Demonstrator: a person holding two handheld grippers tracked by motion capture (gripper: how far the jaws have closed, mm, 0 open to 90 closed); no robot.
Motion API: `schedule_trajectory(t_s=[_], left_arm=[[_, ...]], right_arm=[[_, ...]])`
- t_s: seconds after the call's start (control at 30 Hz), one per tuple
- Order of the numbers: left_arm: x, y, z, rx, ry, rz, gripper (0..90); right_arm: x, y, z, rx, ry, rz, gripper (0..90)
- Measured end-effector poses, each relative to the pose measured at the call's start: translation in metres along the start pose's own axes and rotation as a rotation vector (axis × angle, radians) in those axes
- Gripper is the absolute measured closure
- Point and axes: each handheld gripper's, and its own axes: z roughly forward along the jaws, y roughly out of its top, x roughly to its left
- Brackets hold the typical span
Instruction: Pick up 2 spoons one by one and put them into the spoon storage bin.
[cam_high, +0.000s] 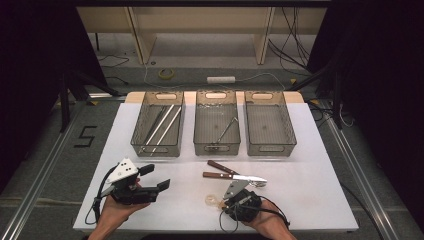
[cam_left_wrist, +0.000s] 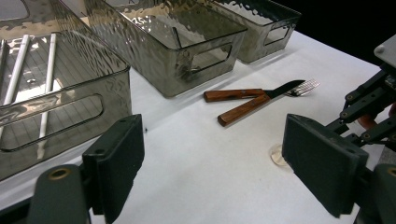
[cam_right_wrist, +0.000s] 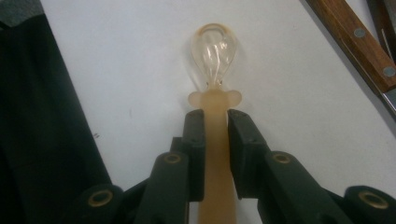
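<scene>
A translucent amber spoon (cam_right_wrist: 214, 50) lies on the white table sheet (cam_high: 310, 200) near the front edge, its bowl (cam_high: 210, 201) pointing left. My right gripper (cam_right_wrist: 215, 125) is shut on the spoon's handle, with both pads pressed against it. In the high view the right gripper (cam_high: 226, 202) sits low over the sheet at front centre. My left gripper (cam_high: 156, 177) hovers at the front left, open with nothing between its jaws. In its own view the left gripper (cam_left_wrist: 212, 158) faces the spoon's bowl (cam_left_wrist: 279, 156) and the right gripper (cam_left_wrist: 369, 112).
A wooden-handled knife (cam_high: 220, 175) and fork (cam_high: 222, 168) lie crossed just beyond the right gripper. Three smoky plastic bins stand in a row at the back: the left bin (cam_high: 156, 151) holds long white sticks, the middle bin (cam_high: 216, 148) a metal utensil, the right bin (cam_high: 270, 149) nothing I can make out.
</scene>
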Motion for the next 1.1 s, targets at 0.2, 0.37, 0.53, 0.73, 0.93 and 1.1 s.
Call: schedule_trajectory(t_s=[0.2, 0.37, 0.53, 0.73, 0.93, 1.1], left_arm=[[0.001, 0.0, -0.001, -0.014, 0.011, 0.001, 20.8], [0.0, 0.0, -0.001, -0.021, 0.015, 0.005, 20.7], [0.0, 0.0, -0.001, -0.031, 0.014, 0.005, 20.6], [0.001, 0.0, -0.001, -0.03, 0.018, 0.005, 20.5], [0.001, 0.0, 0.0, -0.03, 0.025, 0.007, 20.2], [0.0, 0.0, 0.0, -0.032, 0.022, 0.006, 20.1]], right_arm=[[-0.003, 0.002, -0.009, -0.034, -0.015, -0.004, 78.6], [-0.006, 0.004, -0.015, -0.067, -0.021, 0.003, 78.5], [-0.017, 0.008, -0.024, -0.108, -0.035, 0.026, 78.6], [-0.038, 0.021, -0.035, -0.172, -0.06, 0.067, 78.5], [-0.055, 0.037, -0.038, -0.219, -0.074, 0.111, 78.6], [-0.065, 0.051, -0.04, -0.249, -0.075, 0.126, 78.5]])
